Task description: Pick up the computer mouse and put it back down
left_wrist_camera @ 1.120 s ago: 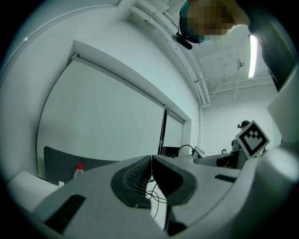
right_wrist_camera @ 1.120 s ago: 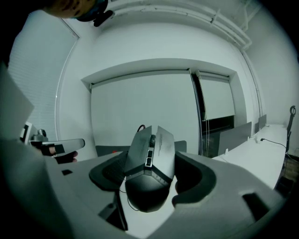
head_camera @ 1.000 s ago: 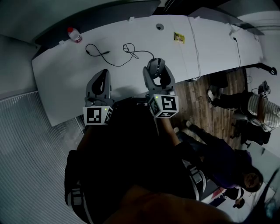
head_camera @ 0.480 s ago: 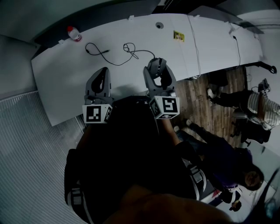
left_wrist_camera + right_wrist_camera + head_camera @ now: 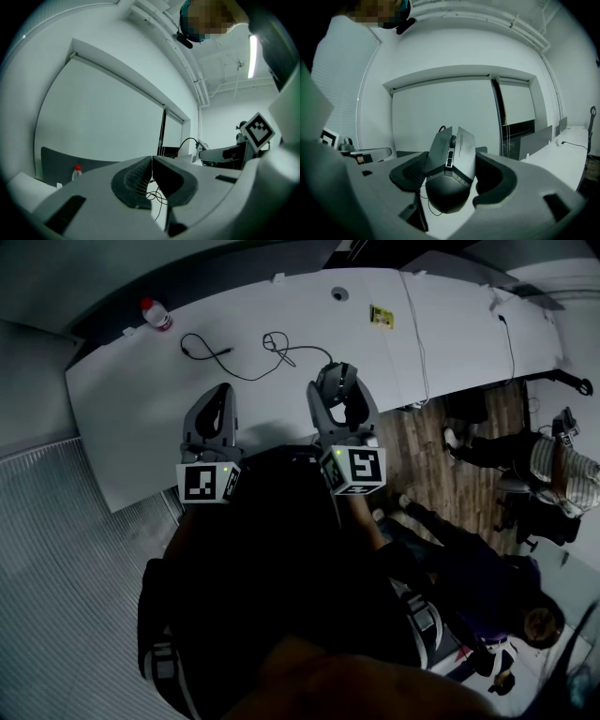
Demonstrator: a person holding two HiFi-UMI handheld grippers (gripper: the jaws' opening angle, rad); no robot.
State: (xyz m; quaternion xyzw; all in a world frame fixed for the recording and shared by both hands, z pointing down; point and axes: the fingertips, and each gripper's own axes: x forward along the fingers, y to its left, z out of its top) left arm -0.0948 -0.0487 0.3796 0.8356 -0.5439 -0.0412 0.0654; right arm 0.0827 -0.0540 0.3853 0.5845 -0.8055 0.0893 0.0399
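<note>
A grey and black computer mouse (image 5: 450, 166) is clamped between the jaws of my right gripper (image 5: 449, 174), held up off the white table (image 5: 150, 381). In the head view the mouse (image 5: 335, 382) shows at the tip of the right gripper (image 5: 336, 399), near the table's front edge. Its black cable (image 5: 281, 350) runs back in loops across the table. My left gripper (image 5: 217, 418) hovers over the table to the left, jaws shut with nothing between them; in its own view the left gripper (image 5: 151, 174) has its pads pressed together.
A small bottle with a red cap (image 5: 156, 313) stands at the table's far left corner. A second black cable (image 5: 211, 352) lies left of the mouse cable. A yellow tag (image 5: 382, 319) and a round grommet (image 5: 341, 295) sit further back. People (image 5: 525, 474) sit on the wooden floor at right.
The right gripper with the mouse has lifted slightly toward the table's far side; the left gripper has barely moved.
</note>
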